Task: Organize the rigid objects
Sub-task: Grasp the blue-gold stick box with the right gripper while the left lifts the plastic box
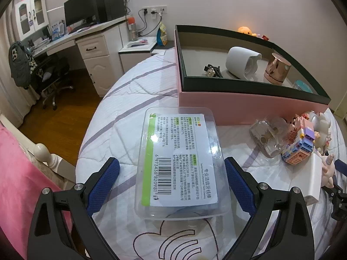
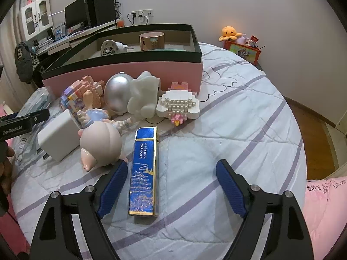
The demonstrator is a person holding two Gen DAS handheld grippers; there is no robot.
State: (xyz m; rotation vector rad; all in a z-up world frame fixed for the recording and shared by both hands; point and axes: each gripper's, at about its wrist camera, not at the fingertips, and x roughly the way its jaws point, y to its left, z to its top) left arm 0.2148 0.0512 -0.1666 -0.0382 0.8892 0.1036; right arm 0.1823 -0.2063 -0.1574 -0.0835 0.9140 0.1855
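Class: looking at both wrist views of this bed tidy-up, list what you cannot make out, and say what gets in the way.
- Clear plastic case, left view: contents hidden by its label.
- Teal item in the pink box, left view: mostly behind the box's front wall.
- Doll figure, right view: face turned away.
- White block, right view: its purpose is unclear.

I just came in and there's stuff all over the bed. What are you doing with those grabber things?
A person is tidying toys and small things into the pink box on the bed. The left gripper is open around a clear plastic case lying on the quilt, not squeezing it. The right gripper is open too, with a blue lighter lying between its fingers, near the left one. A white cup and a rose-gold jar are already in the box; the brick toys and doll still wait outside.
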